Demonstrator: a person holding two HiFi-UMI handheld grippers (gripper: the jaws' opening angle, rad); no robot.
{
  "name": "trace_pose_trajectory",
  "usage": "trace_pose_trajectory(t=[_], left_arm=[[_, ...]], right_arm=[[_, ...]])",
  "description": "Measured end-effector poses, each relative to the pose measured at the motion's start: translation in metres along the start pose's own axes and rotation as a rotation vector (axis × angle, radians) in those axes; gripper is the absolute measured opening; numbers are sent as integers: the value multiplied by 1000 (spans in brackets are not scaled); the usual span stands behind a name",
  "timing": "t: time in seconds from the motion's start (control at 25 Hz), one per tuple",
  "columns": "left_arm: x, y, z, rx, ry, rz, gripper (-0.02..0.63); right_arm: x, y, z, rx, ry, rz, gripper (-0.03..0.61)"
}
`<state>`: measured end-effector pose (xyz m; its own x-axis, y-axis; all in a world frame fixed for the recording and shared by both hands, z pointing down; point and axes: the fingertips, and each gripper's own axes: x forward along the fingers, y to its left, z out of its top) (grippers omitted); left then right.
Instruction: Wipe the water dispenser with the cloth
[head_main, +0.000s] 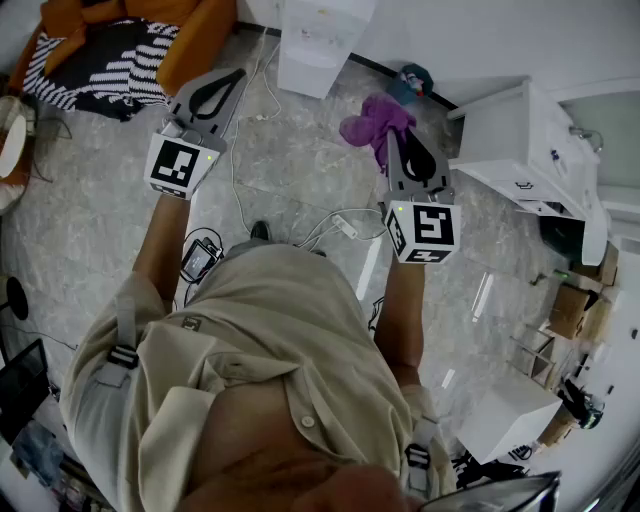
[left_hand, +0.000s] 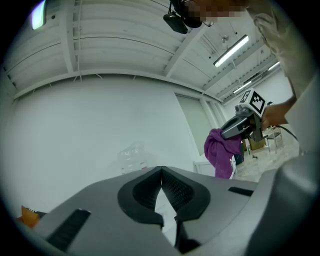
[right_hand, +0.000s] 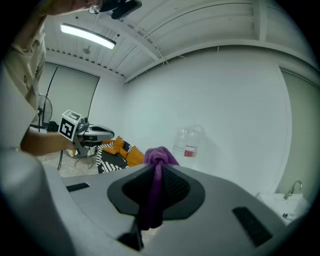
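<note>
Cloth (head_main: 372, 124), purple, is held by your right gripper (head_main: 396, 140). The jaws are clamped on a gathered fold, with a bunch poking past the tips and a tail hanging down between them. It hangs in the air right of centre and touches nothing.

Your left gripper (head_main: 233, 78) has its jaws closed tip to tip with nothing between them. It is held out to the left, well apart from the cloth.

On the marble floor (head_main: 300, 160) below, a white cable (head_main: 234, 175) trails between you and the target, so mind your feet as you go in.

Far off, the water dispenser (head_main: 322, 38) is a white unit against the far wall with a clear bottle (right_hand: 190, 142) on top. The cloth is well short of it, so by my read wiping has not begun and the step in hand is the approach.

How to do it well:
- Close the gap first, then lead with the bunch past the tips so that fabric, not jaw plastic, meets the casing.
- The bite looks narrow, so drag gently or the cloth may pull out.
- Go top to bottom in overlapping strokes.
- The unit is tall with a bottle on top and likely to rock, so press lightly and brace its side with the empty left gripper.
- Keep the hanging tail from snagging.
</note>
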<state>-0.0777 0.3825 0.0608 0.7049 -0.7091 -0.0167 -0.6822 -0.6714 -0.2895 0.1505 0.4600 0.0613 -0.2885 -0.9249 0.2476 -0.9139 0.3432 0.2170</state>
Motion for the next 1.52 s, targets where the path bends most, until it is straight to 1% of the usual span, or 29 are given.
trace_pose_trajectory(t=[0.52, 0.64, 0.76, 0.96, 1.12, 1.32, 1.52], left_arm=[[2, 47, -32, -31, 10, -15, 17], [-2, 61, -40, -54, 32, -7, 17], [-4, 74, -45, -40, 13, 1, 17], [0, 79, -54, -63, 22, 11, 17], [12, 77, -68, -72, 60, 19, 17], [24, 87, -80, -109, 162, 70, 17], [53, 99, -77, -87, 202, 113, 17]], right_arm=[[52, 19, 2, 19, 28, -9, 57], [65, 22, 4, 50, 20, -22, 58], [76, 24, 4, 90, 20, -35, 58], [96, 17, 2, 76, 36, -27, 60], [122, -1, -9, 99, 39, -17, 60], [161, -24, -20, 138, 22, 22, 60], [201, -48, -24, 150, 15, 82, 60]])
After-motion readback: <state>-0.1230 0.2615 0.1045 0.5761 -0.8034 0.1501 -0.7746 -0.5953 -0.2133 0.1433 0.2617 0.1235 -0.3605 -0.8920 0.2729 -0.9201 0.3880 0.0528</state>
